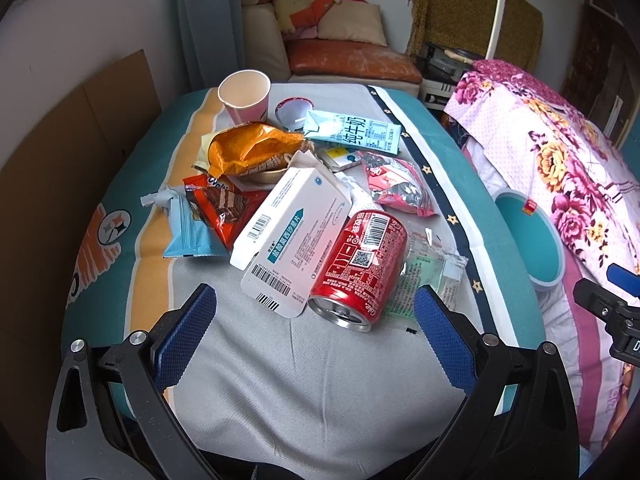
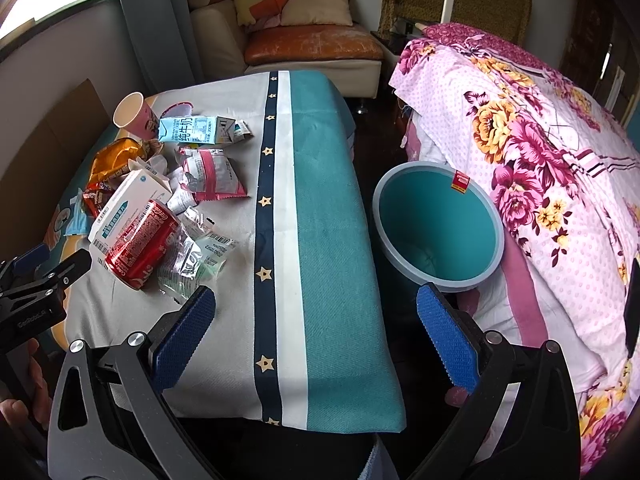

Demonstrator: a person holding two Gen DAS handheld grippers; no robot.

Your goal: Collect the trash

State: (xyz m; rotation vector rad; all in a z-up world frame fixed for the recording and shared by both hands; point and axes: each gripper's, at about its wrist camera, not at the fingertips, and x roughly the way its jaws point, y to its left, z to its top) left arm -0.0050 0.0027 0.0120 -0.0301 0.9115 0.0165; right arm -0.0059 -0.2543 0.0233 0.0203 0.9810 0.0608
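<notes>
left gripper [image 1: 314, 326] spread wide, nothing held | red aluminium drink can [image 1: 360, 266] lying just ahead, long axis pointing roughly away | right gripper [image 2: 316, 330] likewise spread, farther off, nearer teal plastic bin [image 2: 438, 226]

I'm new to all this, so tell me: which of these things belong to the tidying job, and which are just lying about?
Job:
red can
white box
milk carton
orange bag
paper cup
teal bin

Lying about:
sofa
floral bedspread
cardboard sheet
</notes>
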